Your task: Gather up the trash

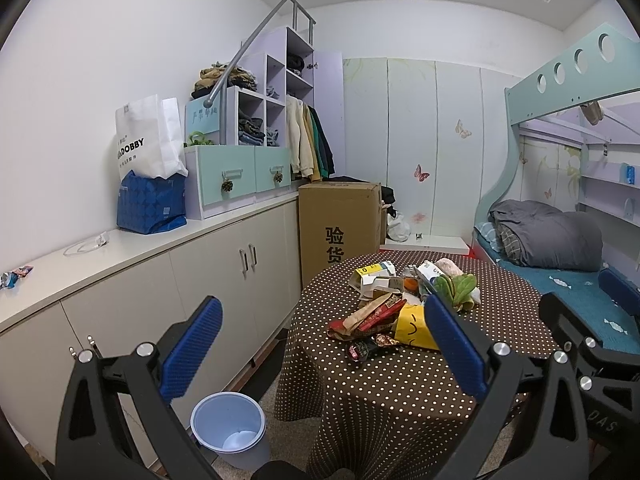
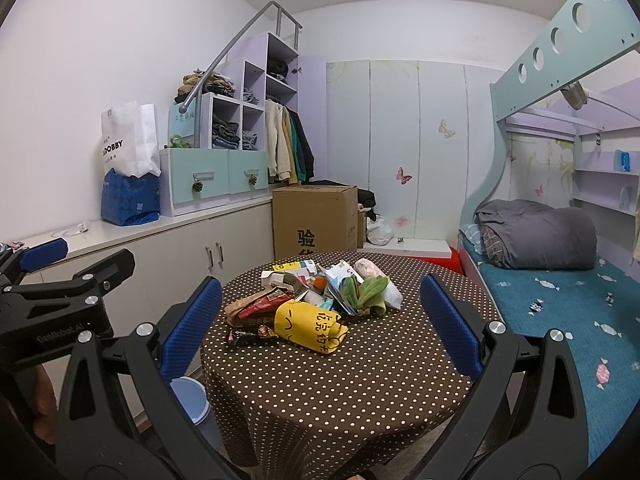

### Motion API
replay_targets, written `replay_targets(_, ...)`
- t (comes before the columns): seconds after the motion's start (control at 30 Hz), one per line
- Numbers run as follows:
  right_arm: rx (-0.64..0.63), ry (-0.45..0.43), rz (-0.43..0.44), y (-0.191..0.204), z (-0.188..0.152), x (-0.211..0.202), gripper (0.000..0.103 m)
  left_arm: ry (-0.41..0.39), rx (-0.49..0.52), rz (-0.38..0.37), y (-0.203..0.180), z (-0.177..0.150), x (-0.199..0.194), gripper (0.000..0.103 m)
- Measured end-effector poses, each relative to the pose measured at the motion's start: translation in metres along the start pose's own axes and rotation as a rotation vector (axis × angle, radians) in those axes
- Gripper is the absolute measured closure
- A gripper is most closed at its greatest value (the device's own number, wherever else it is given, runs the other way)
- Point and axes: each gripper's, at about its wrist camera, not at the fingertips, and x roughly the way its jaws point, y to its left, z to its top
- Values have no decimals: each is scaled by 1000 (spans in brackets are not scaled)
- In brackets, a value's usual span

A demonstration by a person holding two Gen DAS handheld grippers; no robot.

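Both grippers hang short of the table with nothing between their blue pads. The left gripper [image 1: 322,350] has its jaws wide apart, and so does the right gripper [image 2: 320,326].

Below the left gripper, on the floor just beside the hanging tablecloth, stands the pale blue bin [image 1: 229,428], open at the top and nearly empty.

The near part of the tabletop [image 2: 320,384] is bare dotted cloth, which gives open room to come in low over the near edge. The trash pile [image 2: 308,298] lies around the middle of the tabletop, well in from every edge.

Nearest in the pile are the dark candy wrappers [image 2: 250,334] and the yellow bag [image 2: 310,326], the bag touching the things behind it. Further back lie red and brown packets [image 2: 256,306], small cartons [image 2: 286,272] and green leaves [image 2: 366,292], which overlap.

The step looks like a first reach. It seems best to take the loose near pieces first, pinching one flat wrapper by its free end, so the heap behind is not dragged along. The left side is probably the better carrier, since the bin sits at the table's left edge; the drop needs to clear the cloth.
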Motion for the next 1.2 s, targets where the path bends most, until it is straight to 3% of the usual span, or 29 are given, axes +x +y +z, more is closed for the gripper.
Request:
replay_targets(0.5, 57, 122, 34, -14, -15, 47, 6, 85, 25, 19, -6, -11, 40, 4)
replay_targets(0.8, 162, 267, 42, -44, -42, 95, 6, 216, 40, -14, -22, -27, 93, 4)
replay_targets(1.0, 195, 322, 0, -68, -57, 123, 6, 309, 61, -46, -41, -39, 134, 4)
replay_targets(1.2, 199, 389, 43, -74, -68, 154, 6, 352, 83, -39, -45, -44, 165, 4)
